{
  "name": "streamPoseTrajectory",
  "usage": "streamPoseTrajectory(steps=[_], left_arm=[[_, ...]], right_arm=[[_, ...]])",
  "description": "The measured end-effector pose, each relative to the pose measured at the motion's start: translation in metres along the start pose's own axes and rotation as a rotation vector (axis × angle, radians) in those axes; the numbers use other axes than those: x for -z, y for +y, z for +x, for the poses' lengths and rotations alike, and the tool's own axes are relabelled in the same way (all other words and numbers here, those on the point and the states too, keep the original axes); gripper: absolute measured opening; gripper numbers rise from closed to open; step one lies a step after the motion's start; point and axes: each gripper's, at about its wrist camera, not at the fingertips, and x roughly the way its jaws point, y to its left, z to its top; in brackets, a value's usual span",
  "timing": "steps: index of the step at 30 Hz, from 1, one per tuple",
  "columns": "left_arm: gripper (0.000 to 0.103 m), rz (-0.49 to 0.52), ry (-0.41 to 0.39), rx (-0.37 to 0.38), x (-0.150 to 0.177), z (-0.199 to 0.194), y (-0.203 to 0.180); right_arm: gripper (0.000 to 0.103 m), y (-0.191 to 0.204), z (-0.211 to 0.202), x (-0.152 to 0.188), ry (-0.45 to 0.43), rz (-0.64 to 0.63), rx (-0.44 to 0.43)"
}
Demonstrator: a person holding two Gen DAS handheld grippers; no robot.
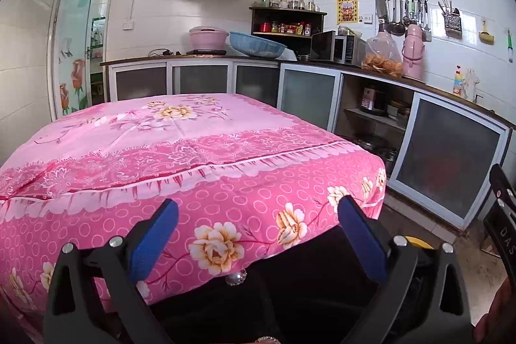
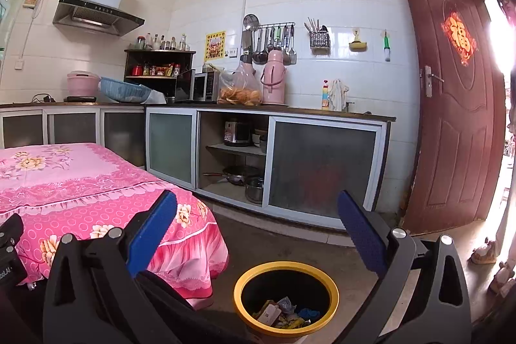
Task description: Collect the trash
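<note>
My left gripper (image 1: 258, 234) hangs wide open w/ nothing in it, facing the pink floral-cloth table (image 1: 193, 131); right gripper (image 2: 258, 234) also wide, empty, above the yellow-rimmed black round bin (image 2: 329, 282) on the floor beside it; crumpled wrappers (image 2: 283, 311) already inside, so prob. near done.

This is a home kitchen. A steel range hood (image 2: 96, 15) hangs on white tiled walls above an L-shaped counter (image 2: 322, 113) with frosted sliding cabinet doors (image 2: 322, 166). A spice shelf (image 2: 159, 63), a microwave (image 2: 201, 86), a pink thermos (image 2: 274, 79) and a rack of ladles and spatulas (image 2: 274, 41) line the counter wall. Pots and a rice cooker (image 2: 237, 132) sit in an open cabinet. A table (image 1: 180, 131) under pink floral cloth fills the middle, and a red wooden door (image 2: 451, 92) stands open.
</note>
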Motion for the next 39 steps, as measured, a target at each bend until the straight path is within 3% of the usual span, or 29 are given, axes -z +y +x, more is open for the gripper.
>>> streamPoseTrajectory(steps=[8, 15, 26, 39], left_arm=[[0.095, 0.013, 0.037, 0.049, 0.005, 0.005, -0.004], [0.095, 0.065, 0.013, 0.114, 0.007, 0.000, -0.017], [0.095, 0.065, 0.020, 0.115, 0.007, 0.001, -0.019], [0.095, 0.051, 0.004, 0.086, 0.008, -0.004, -0.015]], right_arm=[[0.095, 0.000, -0.003, 0.001, -0.006, -0.002, -0.008], [0.095, -0.011, -0.004, -0.001, 0.003, 0.045, 0.061], [0.095, -0.011, 0.003, 0.001, 0.035, 0.050, 0.072], [0.095, -0.006, 0.007, 0.002, 0.056, 0.027, 0.027]])
